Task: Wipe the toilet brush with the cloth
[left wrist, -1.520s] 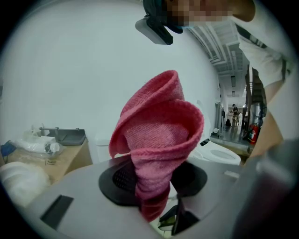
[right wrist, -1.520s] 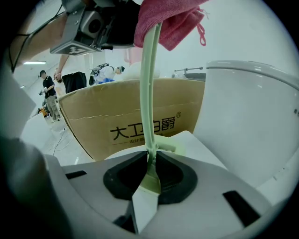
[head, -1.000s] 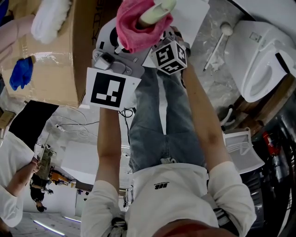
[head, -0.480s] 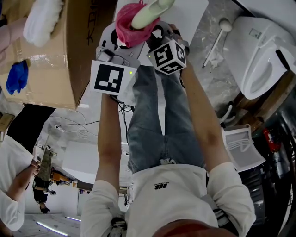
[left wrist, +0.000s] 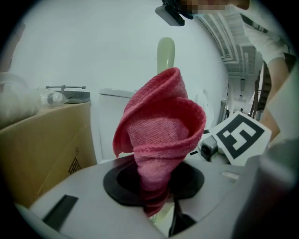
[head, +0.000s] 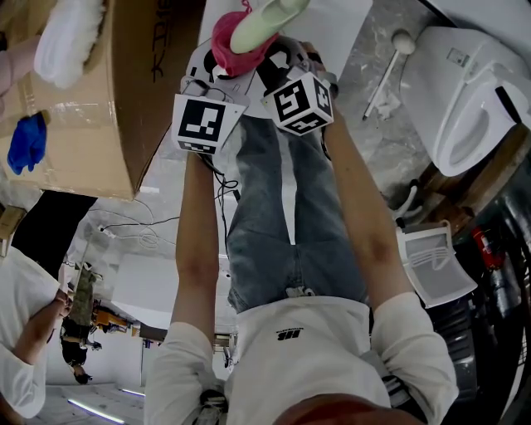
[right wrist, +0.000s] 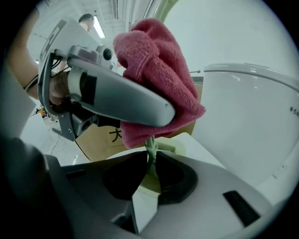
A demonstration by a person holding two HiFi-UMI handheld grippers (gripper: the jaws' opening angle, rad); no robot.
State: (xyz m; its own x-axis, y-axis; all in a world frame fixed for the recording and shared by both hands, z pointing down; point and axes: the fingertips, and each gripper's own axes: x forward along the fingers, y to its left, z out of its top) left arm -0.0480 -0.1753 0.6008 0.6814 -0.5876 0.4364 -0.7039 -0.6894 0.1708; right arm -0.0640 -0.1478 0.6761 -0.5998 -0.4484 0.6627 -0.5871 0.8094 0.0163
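A pale green toilet brush (head: 267,21) stands at the top of the head view, its thin stem (right wrist: 150,148) pinched in my right gripper (right wrist: 150,163), which is shut on it. A pink cloth (head: 226,46) is wrapped round the brush just beyond the right jaws. My left gripper (left wrist: 156,205) is shut on the cloth (left wrist: 161,133), with the brush's rounded end (left wrist: 166,53) rising behind it. In the right gripper view the cloth (right wrist: 156,88) covers the stem, and the left gripper's grey body (right wrist: 107,95) lies across it. The two grippers sit side by side, almost touching.
A white toilet (head: 469,91) stands to the right. A cardboard box (head: 116,91) fills the upper left, with a white fluffy thing (head: 70,41) and a blue glove (head: 26,141) at it. A white stick (head: 386,76) lies on the floor. The person's legs (head: 282,224) are below.
The left gripper and the cloth have slid along the brush toward the top of the head view and closer to the right gripper. The cloth is bunched smaller.
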